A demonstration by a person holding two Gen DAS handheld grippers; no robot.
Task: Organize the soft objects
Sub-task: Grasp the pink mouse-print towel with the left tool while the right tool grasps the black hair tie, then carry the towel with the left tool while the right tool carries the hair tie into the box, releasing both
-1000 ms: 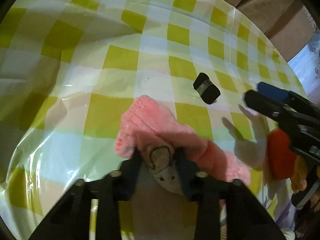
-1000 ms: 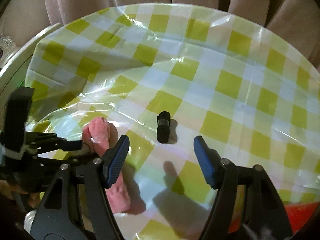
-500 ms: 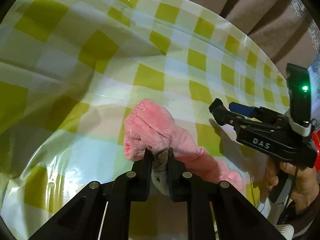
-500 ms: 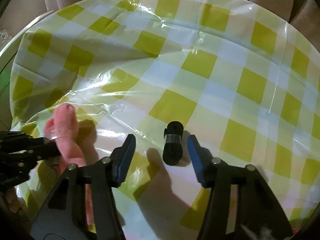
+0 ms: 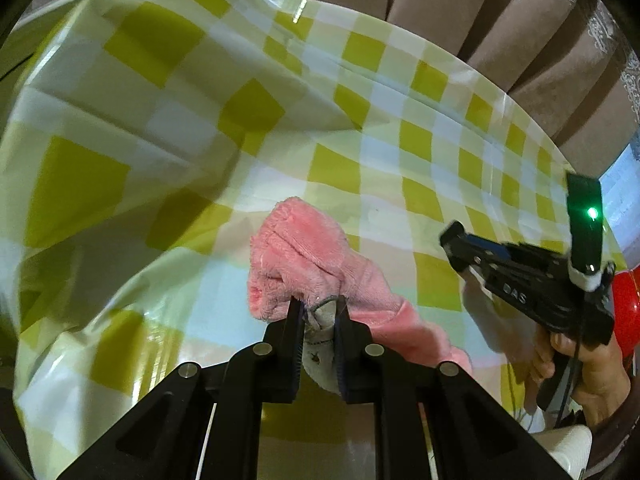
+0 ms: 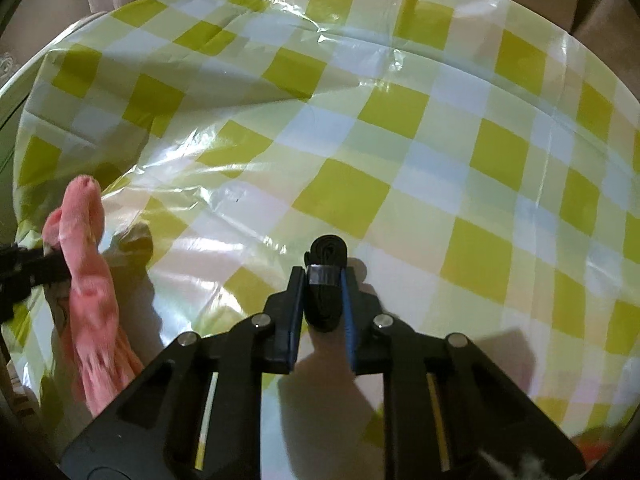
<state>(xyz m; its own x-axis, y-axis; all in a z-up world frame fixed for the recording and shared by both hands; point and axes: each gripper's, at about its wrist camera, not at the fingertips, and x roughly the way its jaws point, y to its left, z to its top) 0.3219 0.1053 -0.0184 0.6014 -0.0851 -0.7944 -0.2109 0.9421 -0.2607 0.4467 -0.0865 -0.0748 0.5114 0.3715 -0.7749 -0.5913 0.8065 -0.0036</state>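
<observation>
the left gripper (image 5: 319, 312) is clamped on the sock (image 5: 304, 248). its jaws stand close together, pinching a pale patch of the sock that bears a dark outline drawing. the pink fluffy body of the sock bulges past the fingertips and trails off toward the right gripper side, lying on the cloth (image 5: 168, 128), a glossy yellow-and-white check tablecloth. in the right wrist view the sock (image 6: 86, 264) shows at the far left edge, draped over the left gripper's dark fingers.

the right gripper (image 6: 324, 276) has just been closing, and its jaws now sit against both sides of the roll (image 6: 325, 292), a small black rolled object with a grey band near its far end. the roll lies lengthwise between the blue pads (image 6: 347, 304), with its far end projecting just past the fingertips. it rests on the cloth (image 6: 400, 112), near the middle, well apart from the sock.

in the left wrist view the right gripper (image 5: 456, 248) appears to the right of the sock, held by a hand (image 5: 580, 372); a green light shows on its upright part. the roll is hidden in that view. a red object (image 5: 626, 312) sits at the right edge behind the right gripper. brown curtain folds (image 5: 500, 24) hang beyond the far edge of the cloth.
</observation>
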